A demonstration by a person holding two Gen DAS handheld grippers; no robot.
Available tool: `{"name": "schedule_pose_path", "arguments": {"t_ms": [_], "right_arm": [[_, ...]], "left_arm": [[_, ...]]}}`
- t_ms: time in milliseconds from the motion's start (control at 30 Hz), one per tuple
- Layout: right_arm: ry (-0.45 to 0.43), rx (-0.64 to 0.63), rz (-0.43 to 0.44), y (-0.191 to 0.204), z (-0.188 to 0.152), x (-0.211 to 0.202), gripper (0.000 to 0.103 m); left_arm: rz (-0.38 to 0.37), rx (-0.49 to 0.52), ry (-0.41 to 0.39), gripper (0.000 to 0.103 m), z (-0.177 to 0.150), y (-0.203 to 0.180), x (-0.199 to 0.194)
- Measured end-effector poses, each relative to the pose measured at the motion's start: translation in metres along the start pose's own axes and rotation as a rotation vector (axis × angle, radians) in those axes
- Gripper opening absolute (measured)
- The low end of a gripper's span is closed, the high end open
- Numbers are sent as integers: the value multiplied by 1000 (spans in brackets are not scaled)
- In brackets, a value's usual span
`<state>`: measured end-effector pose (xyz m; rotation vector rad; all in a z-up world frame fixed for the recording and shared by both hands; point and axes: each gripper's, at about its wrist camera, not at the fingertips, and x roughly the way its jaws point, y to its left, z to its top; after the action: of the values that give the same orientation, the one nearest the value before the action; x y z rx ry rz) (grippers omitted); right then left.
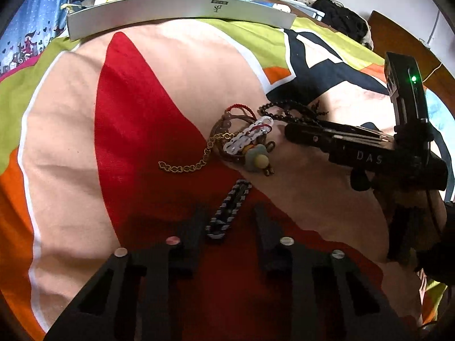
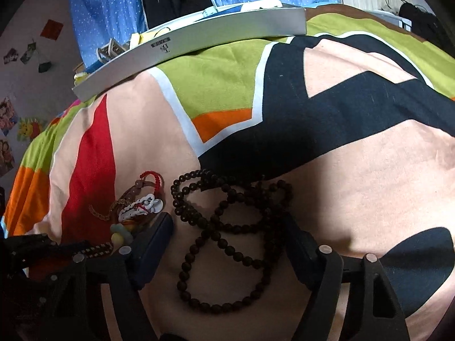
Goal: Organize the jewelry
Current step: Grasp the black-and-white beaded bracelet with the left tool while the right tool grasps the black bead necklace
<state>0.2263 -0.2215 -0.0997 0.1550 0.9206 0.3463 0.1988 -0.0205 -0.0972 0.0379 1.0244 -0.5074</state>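
we are at the sorting stage, nothing lifted yet. landmark: the jewelry heap [image 1: 241,139] on the bedspread [image 1: 71,142]. left gripper [image 1: 227,221] wide open, empty, straddling the striped band [image 1: 227,210] just below the heap. right gripper [image 2: 227,236] wide open, empty, fingers either side of the dark bead string [image 2: 227,227] lying right of the heap. the white box [image 1: 182,11] sits well beyond the heap. we judge the next move: close on the beads, lift clear without snagging

right tool [image 2: 227,227] open | straddling dark bead strand [image 2: 227,227] | on bedspread [image 2: 369,170]
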Motion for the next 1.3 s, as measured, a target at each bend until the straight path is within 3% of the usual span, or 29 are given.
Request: {"name": "schedule_pose_path", "arguments": {"t_ms": [200, 400, 600, 767, 1000, 1300], "right_arm": [[-24, 21, 50, -3, -2, -6, 47], [-44, 23, 85, 3, -3, -10, 26], [-60, 79, 117, -2, -10, -19, 16], [-88, 84, 105, 1, -19, -32, 14], [-207, 0, 70, 18, -19, -64, 11], [-244, -66, 94, 29, -14, -87, 11]], "left_arm": [[10, 25, 9, 13, -2, -5, 3], [-5, -19, 4, 13, -2, -1, 2], [45, -71, -12, 12, -8, 0, -8], [79, -69, -38, 12, -15, -8, -16], [86, -116, -93, 12, -18, -11, -28], [110, -131, -183, 12, -12, -14, -48]]}}
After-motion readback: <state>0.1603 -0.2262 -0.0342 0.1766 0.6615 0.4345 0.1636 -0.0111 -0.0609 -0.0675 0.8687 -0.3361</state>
